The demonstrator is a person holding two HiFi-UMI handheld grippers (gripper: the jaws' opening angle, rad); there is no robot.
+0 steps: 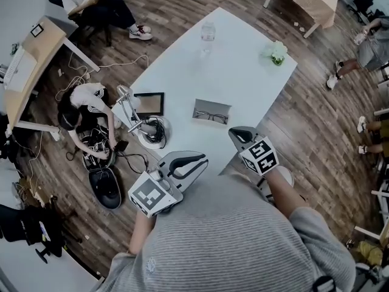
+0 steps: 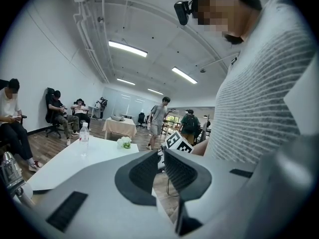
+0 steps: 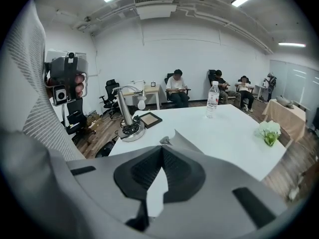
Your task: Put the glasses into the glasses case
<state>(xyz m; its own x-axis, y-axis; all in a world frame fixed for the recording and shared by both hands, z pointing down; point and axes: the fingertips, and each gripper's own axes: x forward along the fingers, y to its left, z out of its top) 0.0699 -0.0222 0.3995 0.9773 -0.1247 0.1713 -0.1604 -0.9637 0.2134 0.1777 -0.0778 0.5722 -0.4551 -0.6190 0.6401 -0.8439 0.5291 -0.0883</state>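
Note:
A pair of dark-rimmed glasses [image 1: 211, 116] lies on a flat grey glasses case [image 1: 213, 106] in the middle of the white table [image 1: 237, 72]. My right gripper [image 1: 243, 135] hovers at the table's near edge, a little in front and to the right of the case, shut with nothing between its pads. In the right gripper view the grey case [image 3: 185, 142] peeks up just beyond the closed fingertips [image 3: 162, 151]. My left gripper [image 1: 187, 160] is held by my chest, off the table's near left edge. Its jaws [image 2: 160, 156] show a narrow slit and hold nothing.
A desk lamp base with coiled cable [image 1: 153, 132] and a black picture frame [image 1: 149, 103] stand left of the case. A water bottle [image 1: 208, 31] and a small flower bunch [image 1: 277, 52] are at the far end. People sit around the room.

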